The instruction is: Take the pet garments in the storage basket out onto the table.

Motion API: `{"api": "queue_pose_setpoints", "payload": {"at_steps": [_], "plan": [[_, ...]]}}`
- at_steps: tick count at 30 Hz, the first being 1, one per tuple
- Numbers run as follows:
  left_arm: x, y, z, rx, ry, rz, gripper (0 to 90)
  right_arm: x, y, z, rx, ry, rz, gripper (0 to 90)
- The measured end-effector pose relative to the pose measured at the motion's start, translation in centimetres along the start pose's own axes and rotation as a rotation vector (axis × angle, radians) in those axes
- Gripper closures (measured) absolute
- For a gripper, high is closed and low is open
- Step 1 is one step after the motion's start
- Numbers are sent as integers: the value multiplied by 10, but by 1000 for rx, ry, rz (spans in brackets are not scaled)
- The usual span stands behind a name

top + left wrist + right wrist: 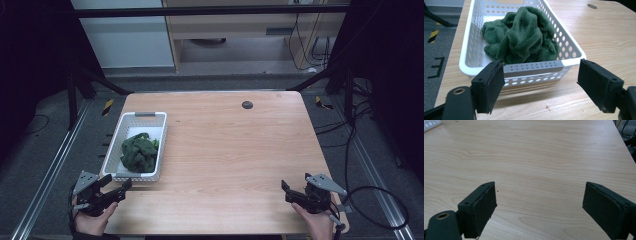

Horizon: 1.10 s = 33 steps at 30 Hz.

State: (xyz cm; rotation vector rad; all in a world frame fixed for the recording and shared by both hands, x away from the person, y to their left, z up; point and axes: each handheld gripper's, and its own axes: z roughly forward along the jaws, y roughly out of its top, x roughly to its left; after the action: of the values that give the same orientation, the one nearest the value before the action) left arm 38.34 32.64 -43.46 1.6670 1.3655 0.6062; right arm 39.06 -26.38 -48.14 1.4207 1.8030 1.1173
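Observation:
A crumpled dark green cloth point(139, 152) point(521, 37) lies in a white perforated plastic basket point(119, 131) point(469, 50) at the table's left side. My left gripper point(116, 186) point(540, 83) is held at the front left corner, just in front of the basket's near end, open with nothing between its jaws. My right gripper point(294, 190) point(539, 207) rests near the front right edge, open over bare wood, far from the basket.
The wooden table point(225, 150) has a small dark round cap point(247, 104) point(592, 6) near its far edge. A corner of the basket point(430, 124) shows at the upper left of the right gripper view. Cables point(370, 195) trail off the table's right side.

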Motion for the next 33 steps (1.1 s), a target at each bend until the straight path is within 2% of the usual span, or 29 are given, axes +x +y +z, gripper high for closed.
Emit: {"api": "queue_pose_setpoints", "payload": {"at_steps": [9, 33], "plan": [[-4, 10, -1, -12, -15, 3, 211, 0, 0, 0, -2, -4, 0, 116], [7, 46, -3, -22, -14, 10, 205, -1, -1, 1, 7, -6, -13, 103]]}}
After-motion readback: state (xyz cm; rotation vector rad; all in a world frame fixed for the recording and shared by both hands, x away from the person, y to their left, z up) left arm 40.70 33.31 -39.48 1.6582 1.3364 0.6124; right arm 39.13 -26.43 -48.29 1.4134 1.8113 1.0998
